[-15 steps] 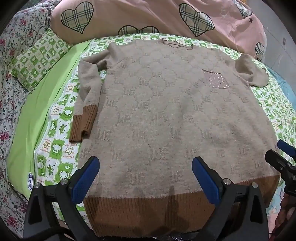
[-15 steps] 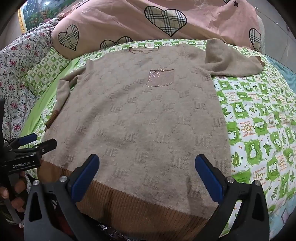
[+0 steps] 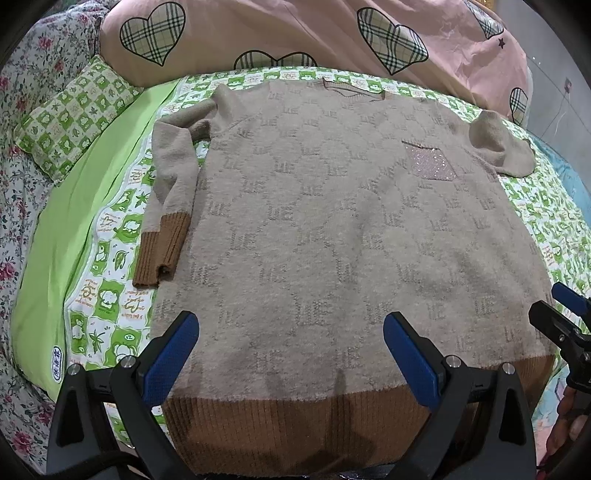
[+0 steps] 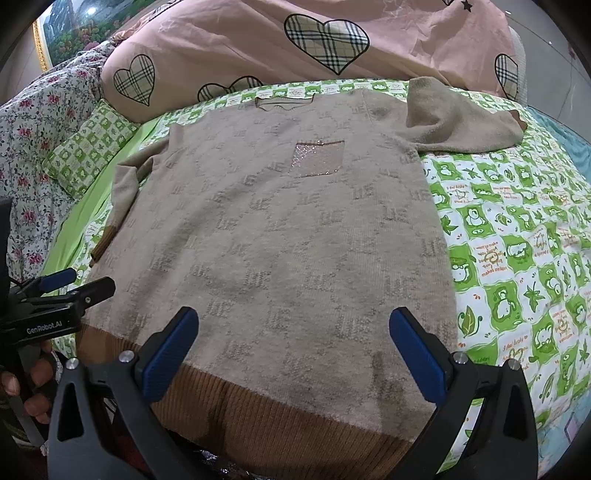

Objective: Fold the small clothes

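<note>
A beige knit sweater [image 3: 332,221] with a brown ribbed hem and a sparkly chest pocket [image 3: 430,162] lies flat, front up, on the bed; it also shows in the right wrist view [image 4: 280,240]. Its left sleeve [image 3: 166,206] lies along the body, brown cuff down. Its right sleeve [image 4: 458,122] is bunched near the shoulder. My left gripper [image 3: 290,354] is open and empty, hovering over the hem near its left part. My right gripper [image 4: 293,354] is open and empty, over the hem's right part. Each gripper shows at the edge of the other's view.
The bed has a green-and-white cartoon-print sheet [image 4: 517,258]. A pink duvet with plaid hearts [image 3: 295,33] is piled behind the sweater. A small green checked pillow [image 3: 70,122] and a floral quilt [image 3: 14,206] lie at the left.
</note>
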`<state>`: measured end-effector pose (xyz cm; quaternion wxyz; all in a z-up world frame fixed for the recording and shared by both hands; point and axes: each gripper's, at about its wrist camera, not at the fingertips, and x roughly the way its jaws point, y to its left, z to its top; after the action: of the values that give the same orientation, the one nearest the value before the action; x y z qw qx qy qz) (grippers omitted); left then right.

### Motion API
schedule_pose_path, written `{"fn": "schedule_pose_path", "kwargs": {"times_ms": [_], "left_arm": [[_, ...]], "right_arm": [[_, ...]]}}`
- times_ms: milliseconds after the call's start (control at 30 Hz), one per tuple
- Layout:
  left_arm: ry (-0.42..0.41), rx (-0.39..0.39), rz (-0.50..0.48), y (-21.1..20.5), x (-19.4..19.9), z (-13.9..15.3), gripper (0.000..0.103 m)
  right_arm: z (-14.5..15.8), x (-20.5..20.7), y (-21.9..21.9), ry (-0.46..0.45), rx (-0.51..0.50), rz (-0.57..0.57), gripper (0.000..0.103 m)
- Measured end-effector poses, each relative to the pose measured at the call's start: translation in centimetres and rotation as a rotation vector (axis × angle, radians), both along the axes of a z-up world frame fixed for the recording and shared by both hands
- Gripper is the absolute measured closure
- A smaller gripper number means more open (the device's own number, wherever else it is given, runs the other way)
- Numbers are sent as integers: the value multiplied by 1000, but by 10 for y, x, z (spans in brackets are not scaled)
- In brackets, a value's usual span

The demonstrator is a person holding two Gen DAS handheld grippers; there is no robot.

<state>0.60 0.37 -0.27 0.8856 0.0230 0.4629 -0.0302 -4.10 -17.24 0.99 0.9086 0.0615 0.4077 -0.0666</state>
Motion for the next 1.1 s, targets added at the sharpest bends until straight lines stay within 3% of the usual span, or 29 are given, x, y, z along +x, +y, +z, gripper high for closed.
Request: {"fn": "schedule_pose_path", "kwargs": {"times_ms": [367, 567, 633, 867, 1100], "left_arm": [[13, 19, -5, -2, 3, 1, 3], [16, 40, -11, -3, 5, 4, 3], [-1, 50, -12, -4, 6, 4, 3], [-47, 0, -39, -3, 10, 8, 3], [-64, -13, -46, -4, 23, 12, 3]], "right_arm": [[0, -1, 0, 8, -1, -3, 0], [3, -1, -1, -46, 33, -4, 0], [4, -4, -1, -126, 57, 5, 0], [-1, 6, -3, 17, 32, -2, 0], [9, 18, -15, -4, 51, -12, 0]]}}
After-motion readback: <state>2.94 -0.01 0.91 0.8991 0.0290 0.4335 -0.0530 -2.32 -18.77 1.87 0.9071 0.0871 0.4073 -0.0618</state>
